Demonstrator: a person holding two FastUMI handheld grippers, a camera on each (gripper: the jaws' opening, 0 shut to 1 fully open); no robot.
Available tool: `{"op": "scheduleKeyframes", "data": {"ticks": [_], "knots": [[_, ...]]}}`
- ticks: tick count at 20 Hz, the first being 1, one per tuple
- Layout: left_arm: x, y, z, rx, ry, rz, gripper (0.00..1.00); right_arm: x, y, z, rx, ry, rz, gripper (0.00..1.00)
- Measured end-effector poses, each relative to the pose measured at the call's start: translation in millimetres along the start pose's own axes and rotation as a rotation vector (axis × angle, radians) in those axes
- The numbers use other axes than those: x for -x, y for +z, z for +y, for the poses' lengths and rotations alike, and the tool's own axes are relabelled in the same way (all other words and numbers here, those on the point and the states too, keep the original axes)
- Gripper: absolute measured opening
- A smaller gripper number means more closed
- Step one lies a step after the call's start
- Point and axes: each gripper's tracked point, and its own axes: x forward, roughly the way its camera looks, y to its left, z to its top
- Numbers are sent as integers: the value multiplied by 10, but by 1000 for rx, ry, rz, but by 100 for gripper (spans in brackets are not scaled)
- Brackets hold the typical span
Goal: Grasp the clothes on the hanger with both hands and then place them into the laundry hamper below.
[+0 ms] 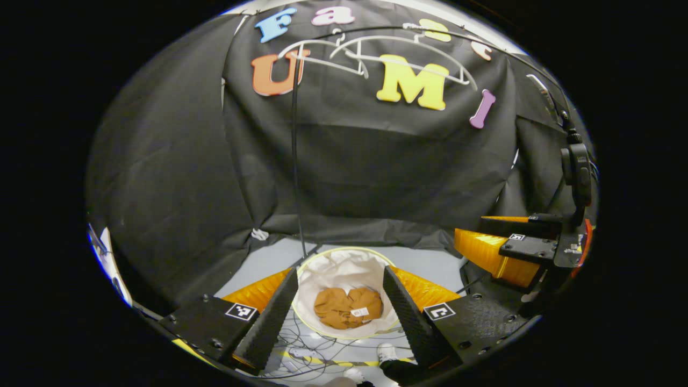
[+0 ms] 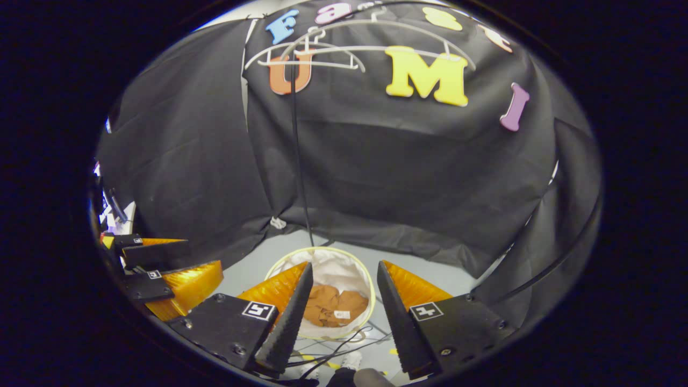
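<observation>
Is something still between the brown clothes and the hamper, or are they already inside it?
Nothing visible blocks them. The brown clothes already lie inside the white hamper. Both the left gripper and the right gripper are open above it.

left gripper point(image 1: 339, 317): fingers spread apart, nothing between them, pointing down and forward | right gripper point(image 2: 339, 317): fingers likewise apart, bare | both held level, side by side, apart

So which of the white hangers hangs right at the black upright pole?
The left hanger: its bar crosses the pole, while the other hanger spreads off to the right, away from it.
</observation>
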Motion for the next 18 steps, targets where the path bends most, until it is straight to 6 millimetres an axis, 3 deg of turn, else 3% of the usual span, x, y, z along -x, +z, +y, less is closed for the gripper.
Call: {"op": "scheduleKeyframes", "data": {"ticks": [4, 8, 10, 12, 16, 17, 18], "knots": [[448, 431, 94, -31, -1, -117, 96, 658, 549, 53, 1, -22, -154, 77], [901, 892, 120, -65, -4, -240, 100, 1334, 1013, 47, 1, -49, -308, 100], [1154, 1133, 149, -82, 6, -303, 97, 1724, 1236, 93, -1, -43, -376, 100], [1373, 1355, 155, -82, 9, -365, 100, 2050, 1475, 80, -7, -51, -440, 100], [1785, 1717, 102, -61, 4, -470, 100, 2721, 1819, -99, -42, -69, -573, 100], [1906, 1790, 104, -58, 12, -495, 100, 2861, 1906, -144, -56, -68, -607, 100], [2006, 1860, 84, -54, 16, -513, 100, 2873, 1915, -171, -72, -69, -622, 100]]}}
